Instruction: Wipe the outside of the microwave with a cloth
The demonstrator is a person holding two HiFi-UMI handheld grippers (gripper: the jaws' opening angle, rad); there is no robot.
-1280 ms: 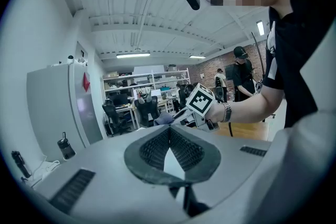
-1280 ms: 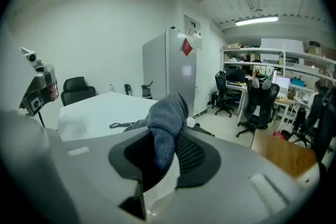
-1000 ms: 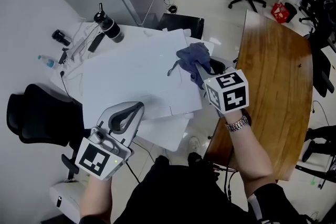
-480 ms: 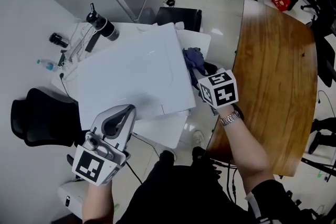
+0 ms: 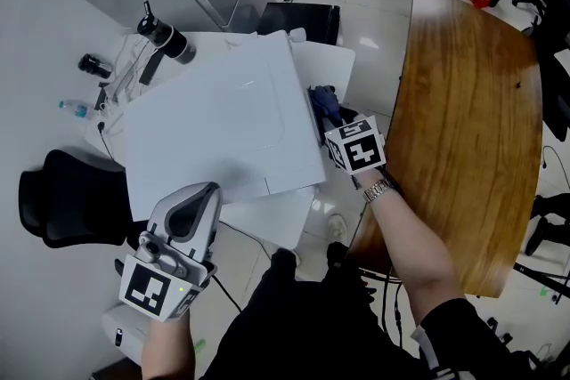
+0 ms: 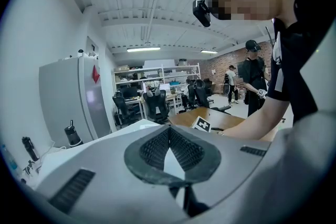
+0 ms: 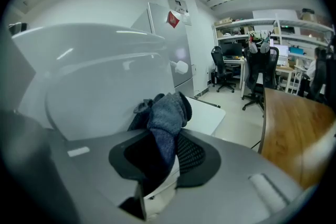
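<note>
Now your right gripper [image 5: 334,122], clamped on the cloth [image 5: 324,102], sits just beside the microwave [image 5: 214,129]'s right wall. The left gripper [image 5: 203,194], jaws together and empty, hangs farther off.

left gripper [image 6: 169,132]: jaws seemingly together | right gripper [image 7: 167,147]: clamped on cloth [image 7: 168,107]

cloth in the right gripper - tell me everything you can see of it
The cloth is dark blue-grey, soft, knit-looking fabric, crumpled into a bunch. The right gripper is shut on it: the jaws pinch its lower part and the rest bulges out past their tips. It is at the side wall of the white microwave, below the top edge; contact cannot be told.
</note>
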